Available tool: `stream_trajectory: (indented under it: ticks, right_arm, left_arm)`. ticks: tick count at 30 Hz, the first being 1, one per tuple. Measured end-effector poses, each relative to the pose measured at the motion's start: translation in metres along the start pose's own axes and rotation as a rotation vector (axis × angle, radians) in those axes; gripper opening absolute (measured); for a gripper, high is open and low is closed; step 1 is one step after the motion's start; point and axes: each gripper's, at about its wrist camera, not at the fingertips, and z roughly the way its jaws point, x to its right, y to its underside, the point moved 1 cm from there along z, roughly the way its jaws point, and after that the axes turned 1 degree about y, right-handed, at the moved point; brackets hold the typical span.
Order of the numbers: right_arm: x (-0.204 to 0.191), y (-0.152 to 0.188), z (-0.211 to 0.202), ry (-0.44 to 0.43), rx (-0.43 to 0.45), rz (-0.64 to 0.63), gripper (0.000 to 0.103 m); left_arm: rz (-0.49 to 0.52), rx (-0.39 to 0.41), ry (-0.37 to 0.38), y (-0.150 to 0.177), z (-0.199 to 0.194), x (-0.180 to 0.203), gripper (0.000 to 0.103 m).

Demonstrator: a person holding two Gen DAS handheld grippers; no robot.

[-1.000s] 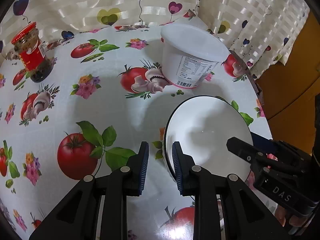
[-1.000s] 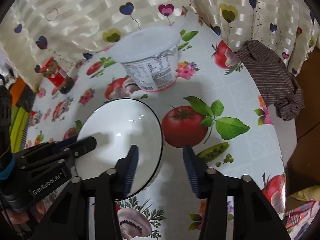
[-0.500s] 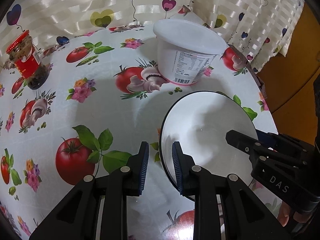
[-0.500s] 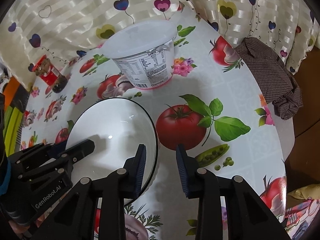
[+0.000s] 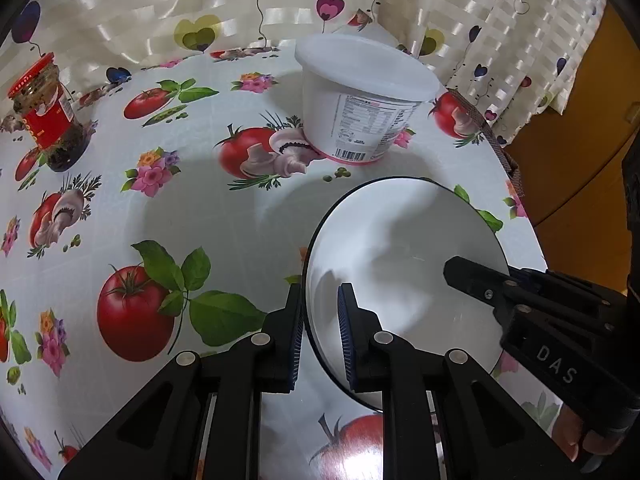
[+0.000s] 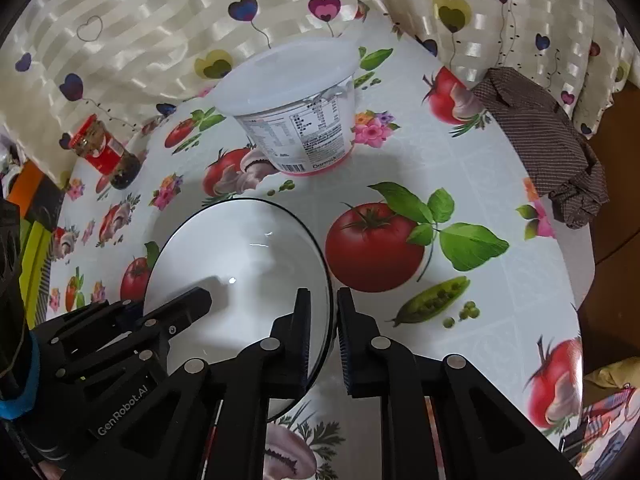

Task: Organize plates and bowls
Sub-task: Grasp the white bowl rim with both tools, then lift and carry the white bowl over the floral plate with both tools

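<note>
A white bowl [image 5: 400,248] with a thin black rim sits on the tomato-print tablecloth [image 5: 200,208]. My left gripper [image 5: 320,320] has its jaws closing on the bowl's left rim, and the pads press the rim from both sides. In the right wrist view the bowl [image 6: 240,248] lies lower left of centre. My right gripper [image 6: 322,312] is closing on its right rim, one pad inside and one outside. Each gripper shows in the other's view: the right gripper [image 5: 480,280] at the bowl's far side, the left gripper [image 6: 188,304] over its left edge.
A white lidded tub [image 5: 360,96] stands just behind the bowl. A jar with a red lid [image 5: 44,116] is at the far left. A brown cloth [image 6: 540,140] lies on the table's right edge. A heart-print curtain [image 6: 160,20] hangs behind.
Both pairs of jaws have narrowed onto the bowl's rim, the right pair by much more. The bowl and both hands have stayed nearly where they were.
</note>
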Motion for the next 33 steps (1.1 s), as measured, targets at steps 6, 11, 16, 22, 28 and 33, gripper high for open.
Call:
stream_trajectory:
  ticks: [6, 11, 16, 22, 28, 33]
  right_arm:
    - [-0.003, 0.007, -0.008, -0.002, -0.021, 0.003, 0.013]
    - [-0.004, 0.011, -0.019, -0.014, -0.011, 0.018, 0.013]
    - [-0.007, 0.017, -0.035, -0.032, -0.004, 0.019, 0.012]
    - [-0.005, 0.025, -0.059, -0.048, 0.018, 0.030, 0.012]
    - [-0.005, 0.041, -0.088, -0.064, 0.035, 0.029, 0.012]
    - [-0.006, 0.056, -0.116, -0.072, 0.066, 0.022, 0.012]
  left_arm:
    - [-0.010, 0.021, -0.012, 0.003, -0.014, 0.003, 0.018]
    - [-0.019, 0.014, -0.015, 0.009, -0.018, 0.004, 0.018]
    - [-0.017, 0.036, -0.017, 0.014, -0.033, 0.008, 0.018]
    - [0.007, 0.060, -0.015, 0.020, -0.055, 0.019, 0.018]
    - [0.021, 0.079, -0.009, 0.032, -0.079, 0.031, 0.018]
    - [0.035, 0.101, -0.003, 0.046, -0.101, 0.044, 0.018]
